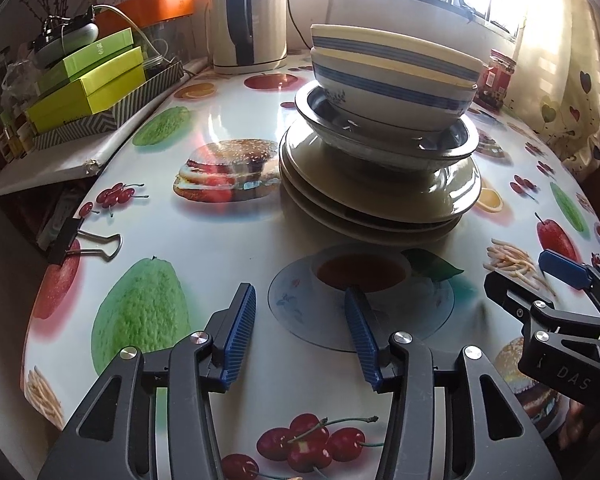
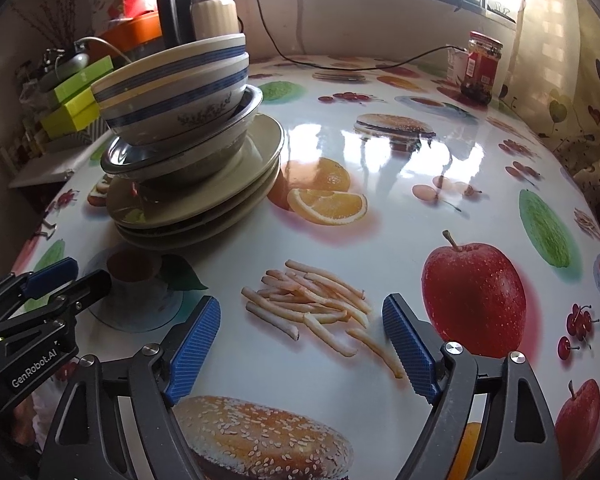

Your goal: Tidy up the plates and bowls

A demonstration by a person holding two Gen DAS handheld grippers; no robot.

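One stack of dishes stands on the table. Two blue-striped ceramic bowls (image 1: 396,76) (image 2: 172,88) sit nested on top, inside a steel bowl (image 1: 384,140) (image 2: 180,160). Under them lie several cream plates (image 1: 380,208) (image 2: 204,200). My left gripper (image 1: 300,304) hangs open in front of the stack, a short way back from it, with nothing between its blue pads. My right gripper (image 2: 300,316) is open wider, to the right of the stack, over the printed fries, and holds nothing. Each gripper shows at the edge of the other's view.
The table (image 2: 380,240) wears a glossy fruit-and-burger printed cloth. A kettle (image 1: 248,16) stands behind the stack, green boxes (image 1: 88,84) on a side shelf at the left, a red-lidded jar (image 2: 480,68) at the far right with a black cable beside it. A binder clip (image 1: 84,240) grips the left edge.
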